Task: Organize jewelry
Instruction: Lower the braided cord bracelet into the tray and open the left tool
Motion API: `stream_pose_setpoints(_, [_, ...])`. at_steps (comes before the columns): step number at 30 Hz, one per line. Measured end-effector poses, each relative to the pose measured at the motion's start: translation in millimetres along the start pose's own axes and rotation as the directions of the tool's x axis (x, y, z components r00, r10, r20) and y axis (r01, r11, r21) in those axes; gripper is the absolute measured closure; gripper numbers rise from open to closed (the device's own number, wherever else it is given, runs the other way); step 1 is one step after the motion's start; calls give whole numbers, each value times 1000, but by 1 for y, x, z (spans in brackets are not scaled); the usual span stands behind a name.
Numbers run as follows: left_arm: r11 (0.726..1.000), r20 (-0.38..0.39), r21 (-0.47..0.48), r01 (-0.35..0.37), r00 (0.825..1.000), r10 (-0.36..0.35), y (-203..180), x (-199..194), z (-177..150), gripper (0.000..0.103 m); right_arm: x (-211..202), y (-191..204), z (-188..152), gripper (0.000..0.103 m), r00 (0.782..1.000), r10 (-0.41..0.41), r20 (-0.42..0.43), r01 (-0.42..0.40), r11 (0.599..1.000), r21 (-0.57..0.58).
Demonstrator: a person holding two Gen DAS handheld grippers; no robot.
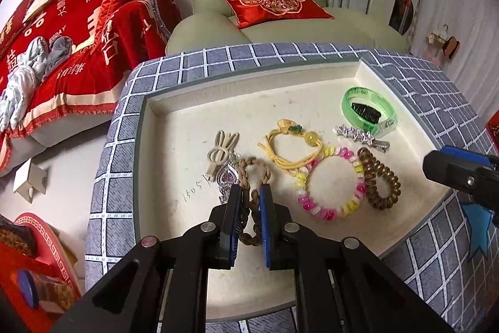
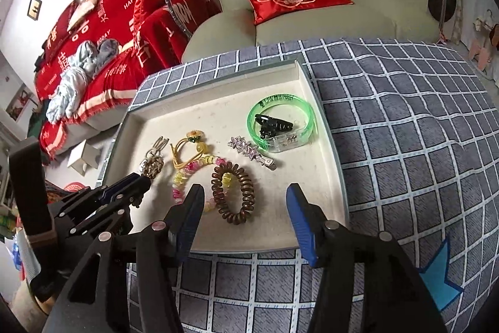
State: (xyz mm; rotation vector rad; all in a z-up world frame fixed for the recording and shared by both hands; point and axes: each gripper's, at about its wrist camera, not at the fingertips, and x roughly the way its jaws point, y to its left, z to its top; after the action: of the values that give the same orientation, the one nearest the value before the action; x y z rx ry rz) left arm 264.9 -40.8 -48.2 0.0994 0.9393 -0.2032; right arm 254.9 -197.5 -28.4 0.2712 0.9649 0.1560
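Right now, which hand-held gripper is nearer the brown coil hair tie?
Right. The right hand-held gripper hangs open just in front of the brown coil hair tie, the tie lying between its fingers' lines. The left hand-held gripper sits farther off, closed on the braided brown band.

The left gripper (image 1: 251,202), at lower centre of its own view, points steeply down with jaws nearly closed, while the right gripper (image 2: 244,202) at lower centre stands with jaws spread apart.

Glossy beaded bracelet (image 1: 330,181), braided cord band (image 1: 252,195), translucent plastic bangle (image 1: 369,111)
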Motion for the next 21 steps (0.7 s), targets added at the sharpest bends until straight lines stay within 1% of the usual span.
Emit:
stream_pose_setpoints(14, [999, 66, -39, -23, 998, 25, 13, -15, 11, 75, -13, -6, -1, 44, 1000, -9, 28, 9, 1000, 19])
stream_pose_setpoints(17, [998, 76, -48, -40, 996, 43, 17, -17, 11, 75, -14, -8, -1, 44, 1000, -15, 28, 14, 1000, 19])
stream_pose_setpoints(21, [998, 79, -48, -43, 996, 47, 20, -17, 10, 75, -10, -7, -3, 44, 1000, -17, 18, 17, 1000, 14])
